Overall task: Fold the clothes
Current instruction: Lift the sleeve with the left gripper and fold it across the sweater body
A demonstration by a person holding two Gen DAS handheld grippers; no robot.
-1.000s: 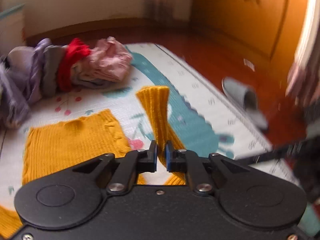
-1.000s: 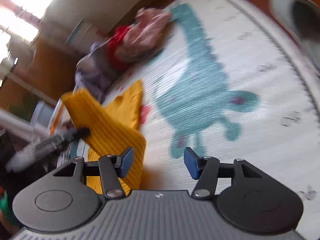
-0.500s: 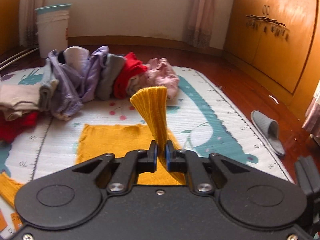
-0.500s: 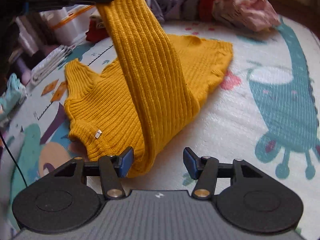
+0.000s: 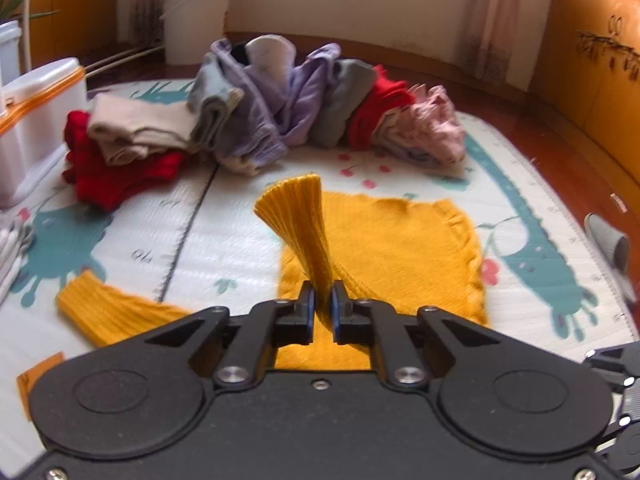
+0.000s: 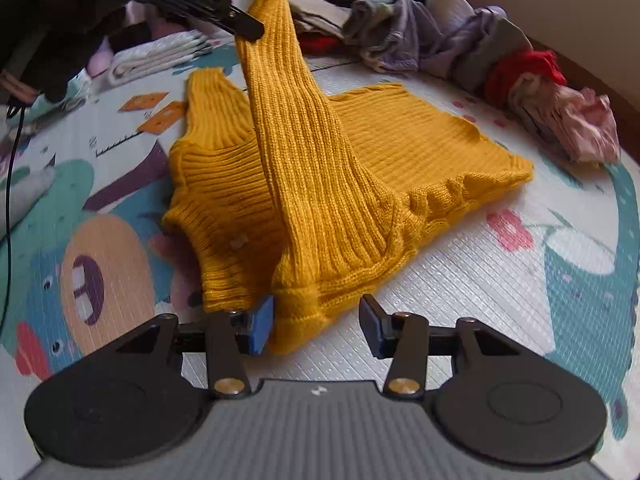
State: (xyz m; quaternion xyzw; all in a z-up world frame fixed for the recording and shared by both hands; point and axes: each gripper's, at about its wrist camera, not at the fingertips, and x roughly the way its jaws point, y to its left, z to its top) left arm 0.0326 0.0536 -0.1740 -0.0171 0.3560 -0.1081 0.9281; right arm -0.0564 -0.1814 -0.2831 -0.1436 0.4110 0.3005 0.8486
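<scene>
Swung our view left since a second ago, sleeve lifted higher.
We've got the left gripper fingers clenched on the yellow sweater sleeve, raised above its body, which lies flat on the play mat. Right gripper fingers are spread, near the shoulder; clothes pile far behind.

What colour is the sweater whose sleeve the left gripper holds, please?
Mustard yellow sweater, clearest in the right wrist view.
</scene>
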